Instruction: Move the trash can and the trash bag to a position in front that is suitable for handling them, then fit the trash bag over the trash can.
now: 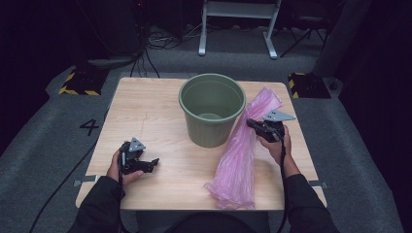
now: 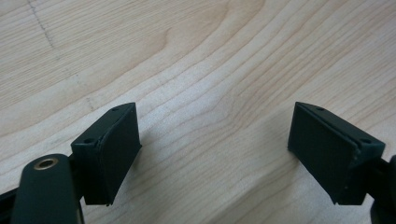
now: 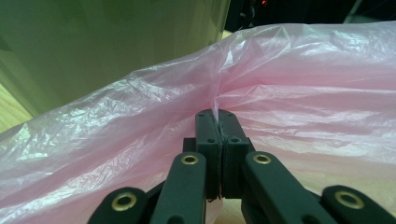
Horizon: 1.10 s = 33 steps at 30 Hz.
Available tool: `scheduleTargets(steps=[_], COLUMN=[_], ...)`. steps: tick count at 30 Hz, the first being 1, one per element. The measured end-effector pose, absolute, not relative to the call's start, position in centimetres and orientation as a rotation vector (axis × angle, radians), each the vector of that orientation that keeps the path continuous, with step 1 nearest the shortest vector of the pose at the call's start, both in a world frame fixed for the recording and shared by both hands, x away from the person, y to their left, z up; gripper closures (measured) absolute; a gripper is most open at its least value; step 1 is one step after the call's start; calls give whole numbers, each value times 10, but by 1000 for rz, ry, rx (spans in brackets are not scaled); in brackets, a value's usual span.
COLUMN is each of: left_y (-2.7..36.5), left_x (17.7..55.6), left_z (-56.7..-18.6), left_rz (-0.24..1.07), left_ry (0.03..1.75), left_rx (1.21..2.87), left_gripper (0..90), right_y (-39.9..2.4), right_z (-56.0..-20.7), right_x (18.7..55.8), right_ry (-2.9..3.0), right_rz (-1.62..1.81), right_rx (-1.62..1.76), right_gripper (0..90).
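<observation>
Your right gripper (image 3: 217, 122) has its jaws clamped on a fold of the pink plastic bag (image 1: 241, 150), which lies right of centre in the high view, stretched from beside the green bin (image 1: 211, 109) to the table's near edge. The bag's far end is hidden behind that gripper. Your left gripper (image 2: 215, 154), lower left in the high view, has its 2 jaws spread with nothing between them, above bare pale wood table (image 1: 145, 107). Beyond lies grey carpet; the room's upper corners are too dark to make out.

Bare tabletop (image 1: 150, 111) left of green bucket (image 1: 212, 109); pink bag (image 1: 243, 150) hard against its right.
</observation>
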<state>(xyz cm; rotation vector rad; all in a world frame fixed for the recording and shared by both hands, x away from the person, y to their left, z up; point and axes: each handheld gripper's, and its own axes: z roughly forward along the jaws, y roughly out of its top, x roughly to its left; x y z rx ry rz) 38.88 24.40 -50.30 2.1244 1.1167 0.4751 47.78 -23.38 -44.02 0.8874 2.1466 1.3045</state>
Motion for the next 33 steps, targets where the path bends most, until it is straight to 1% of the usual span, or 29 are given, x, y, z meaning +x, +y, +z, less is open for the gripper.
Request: scheduleTargets(steps=[14,29,33], left_y=[241,240,239], left_x=[396,396,396], left_z=[-504,-504,-504], left_rz=[460,468,466], left_ry=[1119,1135,1137], left_rx=[2131,2121,2122], left_gripper=[113,112,107], right_y=[-238,-232,-225], right_z=[-421,-397,-384], right_x=[462,445,436], right_ry=[2079,2034,2013], right_rz=[1325,1381,1390], right_rx=[823,724,657], right_gripper=[896,896,897])
